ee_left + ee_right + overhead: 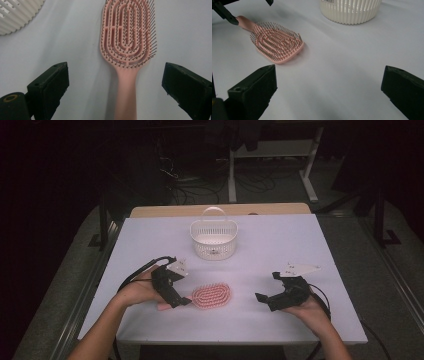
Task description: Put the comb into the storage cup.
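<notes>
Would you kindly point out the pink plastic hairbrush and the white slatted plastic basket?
pink plastic hairbrush (128, 32), left gripper view, on its bristled head.
white slatted plastic basket (214, 246), high view, on its front wall.

This looks like a lab or recording room, not a home: the white surface (280, 320) stands alone under a bright light while everything around it is dark. Beyond it, loose black cables (200, 185) sprawl across a grey floor (370, 270) beneath the white metal legs of a desk frame (232, 175), and dark stands (102, 220) flank both sides
</notes>
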`<state>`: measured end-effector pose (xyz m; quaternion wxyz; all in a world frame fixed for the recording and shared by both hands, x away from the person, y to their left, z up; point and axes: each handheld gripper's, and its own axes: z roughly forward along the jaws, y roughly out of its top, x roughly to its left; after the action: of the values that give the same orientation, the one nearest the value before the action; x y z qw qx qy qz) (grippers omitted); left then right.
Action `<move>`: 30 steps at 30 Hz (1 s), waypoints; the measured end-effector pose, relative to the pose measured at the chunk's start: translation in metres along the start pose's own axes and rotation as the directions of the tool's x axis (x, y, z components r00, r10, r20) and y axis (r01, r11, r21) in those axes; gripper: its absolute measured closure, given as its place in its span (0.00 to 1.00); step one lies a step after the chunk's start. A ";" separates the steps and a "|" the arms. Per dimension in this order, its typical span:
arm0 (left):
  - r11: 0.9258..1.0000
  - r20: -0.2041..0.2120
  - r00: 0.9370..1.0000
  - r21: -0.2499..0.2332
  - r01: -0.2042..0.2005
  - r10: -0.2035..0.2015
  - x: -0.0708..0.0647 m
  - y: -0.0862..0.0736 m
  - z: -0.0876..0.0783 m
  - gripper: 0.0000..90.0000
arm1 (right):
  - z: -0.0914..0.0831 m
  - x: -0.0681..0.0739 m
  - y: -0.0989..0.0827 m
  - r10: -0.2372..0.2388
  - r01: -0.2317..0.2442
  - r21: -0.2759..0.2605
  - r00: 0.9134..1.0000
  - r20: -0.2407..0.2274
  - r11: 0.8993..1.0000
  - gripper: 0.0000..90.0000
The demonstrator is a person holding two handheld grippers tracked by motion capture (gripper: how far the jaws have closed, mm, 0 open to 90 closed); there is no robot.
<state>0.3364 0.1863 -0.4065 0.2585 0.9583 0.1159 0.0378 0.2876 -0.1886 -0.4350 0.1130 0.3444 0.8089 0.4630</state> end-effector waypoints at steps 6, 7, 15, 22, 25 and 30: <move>1.000 -0.009 1.000 0.022 -0.002 0.002 0.000 0.000 0.001 0.11 | 0.000 0.000 0.000 0.001 -0.001 0.000 1.000 0.000 1.000 0.00; 1.000 -0.012 1.000 0.026 -0.002 0.003 0.000 0.000 0.001 0.11 | 0.000 0.000 0.000 0.001 -0.001 0.000 1.000 0.000 1.000 0.00; 0.998 -0.009 1.000 0.060 0.005 -0.004 0.000 0.000 0.003 0.20 | 0.000 0.000 0.000 0.002 -0.002 0.001 1.000 0.000 1.000 0.00; 0.997 0.007 1.000 0.081 0.007 -0.008 -0.001 -0.001 0.005 0.30 | 0.000 0.000 0.000 0.003 -0.003 0.000 1.000 0.001 1.000 0.00; 0.996 0.017 1.000 0.094 0.007 -0.008 -0.001 -0.001 0.005 0.36 | 0.000 0.000 0.000 0.002 -0.002 0.000 1.000 0.000 1.000 0.00; 0.995 0.018 1.000 0.104 0.001 -0.003 -0.002 0.000 0.007 0.38 | -0.001 0.000 0.000 0.004 -0.004 0.000 1.000 0.000 1.000 0.00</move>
<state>0.3357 0.1829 -0.4127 0.2094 0.9706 0.1164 0.0227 0.2873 -0.1890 -0.4347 0.1122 0.3460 0.8081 0.4633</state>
